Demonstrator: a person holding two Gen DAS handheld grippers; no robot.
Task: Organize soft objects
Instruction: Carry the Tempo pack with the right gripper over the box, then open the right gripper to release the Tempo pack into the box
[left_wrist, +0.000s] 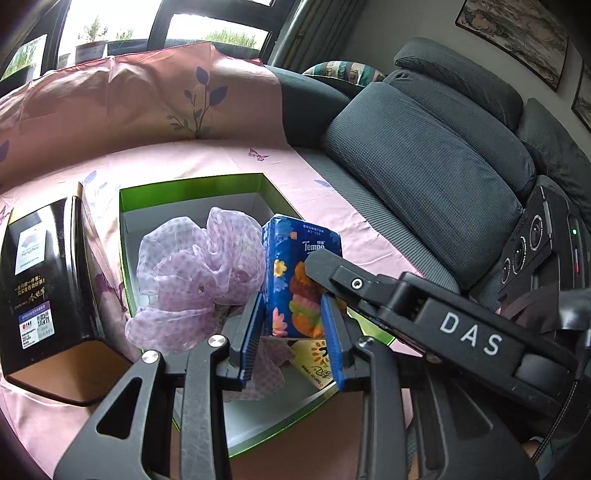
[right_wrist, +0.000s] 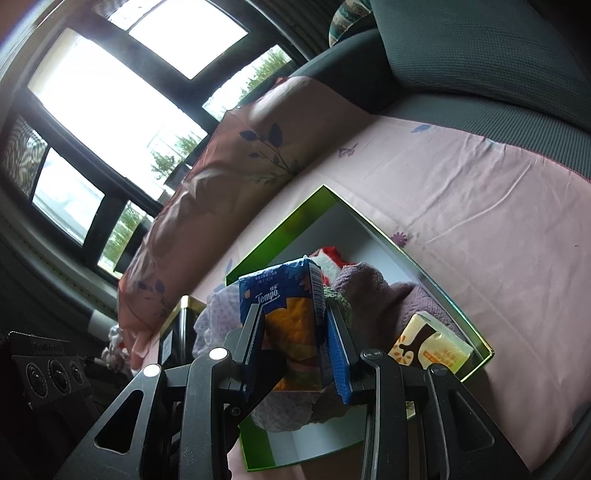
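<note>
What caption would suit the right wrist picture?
Right gripper holding a blue tissue pack over a green box.

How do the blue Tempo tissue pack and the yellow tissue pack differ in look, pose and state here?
The blue Tempo tissue pack has dark blue wrapping with bright flowers; the yellow tissue pack is pale cream with brown print. The blue pack stands upright above the green box; the yellow one lies flat inside, by the box's wall. The blue pack is clamped in the right gripper; nothing holds the yellow one. Both are small wrapped tissue packs.

Left wrist view: close, angled down past its hand-held gripper (left_wrist: 291, 332) into the green box (left_wrist: 192, 188). Right wrist view: likewise close, rolled. Both share the box (right_wrist: 436, 273) and blue tissue pack (right_wrist: 280, 291).
</note>
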